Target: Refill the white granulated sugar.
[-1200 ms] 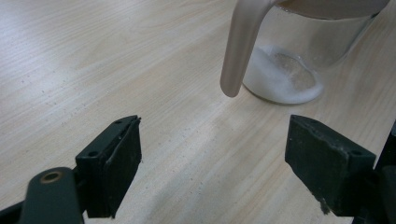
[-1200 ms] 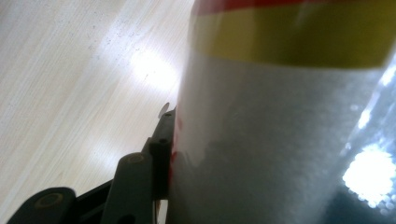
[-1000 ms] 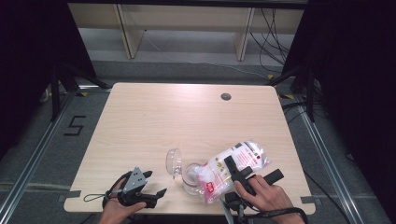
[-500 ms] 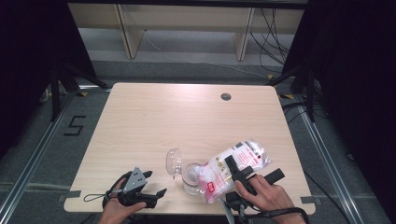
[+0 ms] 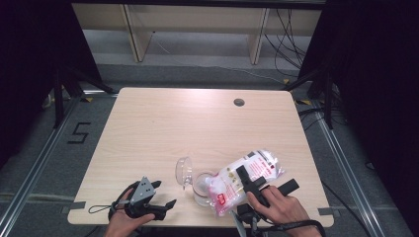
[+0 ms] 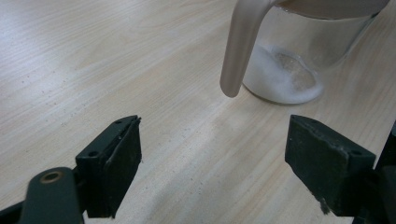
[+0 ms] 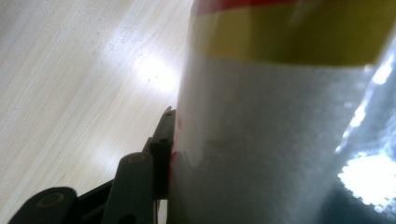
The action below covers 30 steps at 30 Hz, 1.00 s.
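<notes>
Pinching the plastic bag (image 5: pixel 244 180) with my right gripper (image 5: pixel 253 183) above the glass jar (image 6: pixel 299 56); left gripper view shows white powder inside, left gripper (image 6: pixel 212 154) spread empty.

A light wooden table (image 5: pixel 163 128) with a small round cable hole (image 5: pixel 239 102) stands on grey flooring. Black curtains (image 5: pixel 370 74) hang at both sides. Pale wooden shelving (image 5: pixel 197 24) lines the far wall, cables (image 5: pixel 286 34) trailing nearby.
</notes>
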### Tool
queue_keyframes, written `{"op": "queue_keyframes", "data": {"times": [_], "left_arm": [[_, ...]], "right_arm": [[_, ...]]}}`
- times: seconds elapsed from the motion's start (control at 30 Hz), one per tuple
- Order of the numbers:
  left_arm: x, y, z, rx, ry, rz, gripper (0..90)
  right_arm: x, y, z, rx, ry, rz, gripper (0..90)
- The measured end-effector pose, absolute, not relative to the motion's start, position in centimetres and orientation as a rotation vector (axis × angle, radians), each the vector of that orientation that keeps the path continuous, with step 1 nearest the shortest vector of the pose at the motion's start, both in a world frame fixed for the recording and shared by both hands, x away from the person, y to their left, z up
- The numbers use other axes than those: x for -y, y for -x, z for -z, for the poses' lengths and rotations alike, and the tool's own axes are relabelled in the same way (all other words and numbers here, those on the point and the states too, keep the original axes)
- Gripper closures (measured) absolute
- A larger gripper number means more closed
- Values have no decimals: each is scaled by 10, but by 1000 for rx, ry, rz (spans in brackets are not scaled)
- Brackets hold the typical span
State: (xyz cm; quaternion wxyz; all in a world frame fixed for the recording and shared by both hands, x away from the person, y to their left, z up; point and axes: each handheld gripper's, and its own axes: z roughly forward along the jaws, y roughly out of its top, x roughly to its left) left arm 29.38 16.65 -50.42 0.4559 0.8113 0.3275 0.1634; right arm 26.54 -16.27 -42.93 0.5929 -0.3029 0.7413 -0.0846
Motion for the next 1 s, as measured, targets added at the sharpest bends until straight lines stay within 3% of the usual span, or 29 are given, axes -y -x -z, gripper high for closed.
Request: {"op": "queue_keyframes", "data": {"times": [1.0], "left_arm": [[-167,-294,503,-786,-2017,-412,182]], "right_arm": [[155,-260,431,-1729,738,188,567]]}}
